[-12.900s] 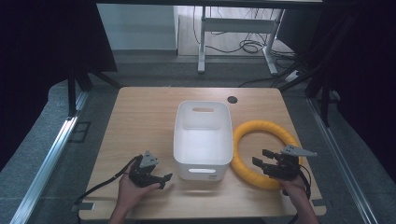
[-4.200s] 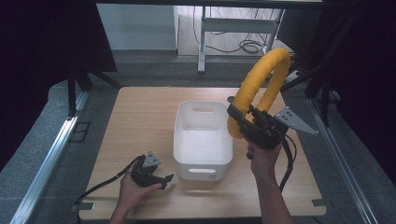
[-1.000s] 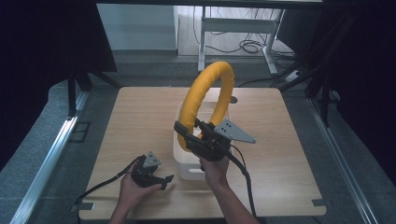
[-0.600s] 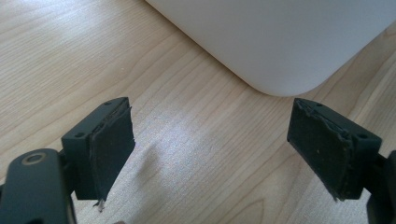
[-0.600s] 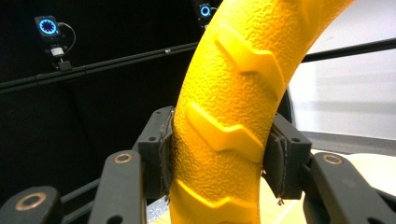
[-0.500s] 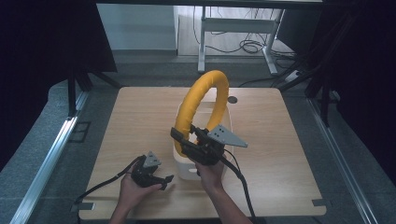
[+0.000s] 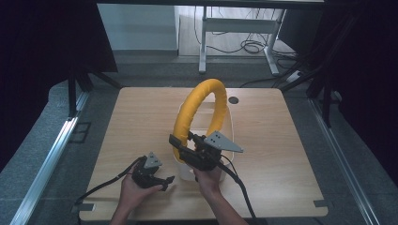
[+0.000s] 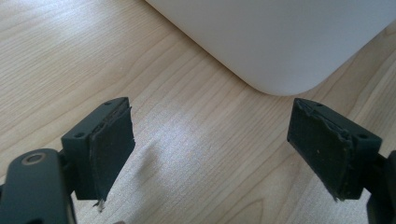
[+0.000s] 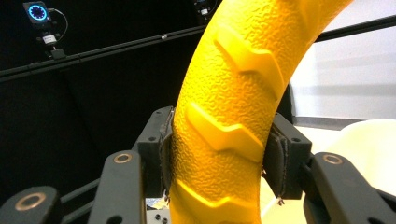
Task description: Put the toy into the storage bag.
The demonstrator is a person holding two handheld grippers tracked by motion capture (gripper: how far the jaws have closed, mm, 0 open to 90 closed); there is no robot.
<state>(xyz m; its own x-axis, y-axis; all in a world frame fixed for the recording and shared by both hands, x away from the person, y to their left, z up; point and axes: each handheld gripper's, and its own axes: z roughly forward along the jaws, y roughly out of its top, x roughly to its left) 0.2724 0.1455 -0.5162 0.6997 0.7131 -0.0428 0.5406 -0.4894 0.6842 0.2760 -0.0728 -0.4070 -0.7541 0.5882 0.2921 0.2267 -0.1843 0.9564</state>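
A big yellow ring [image 7: 197,105] with a ridged, tyre-like surface [image 9: 233,112] stands upright above the white bin [image 7: 229,126] in the middle of the table. My right gripper [image 7: 180,147] is shut on the ring's lower left part, both pads pressed to its sides in the right gripper view. Much of the bin is hidden behind the ring and that gripper. My left gripper [image 7: 166,182] rests low at the table's front left, open, with bare wood between its pads [image 8: 109,144]. The bin's rounded corner [image 8: 280,56] lies just ahead of it.
The wooden table [image 7: 291,140] has free surface on both sides of the bin. A small dark round cap [image 7: 233,100] sits in the tabletop behind the bin. Cables trail from both grippers toward the front edge. A desk frame with loose cables [image 7: 244,44] stands beyond the table.
The right hand has carried the upright ring a little lower and leftward over the bin. The left gripper has stayed where it was.
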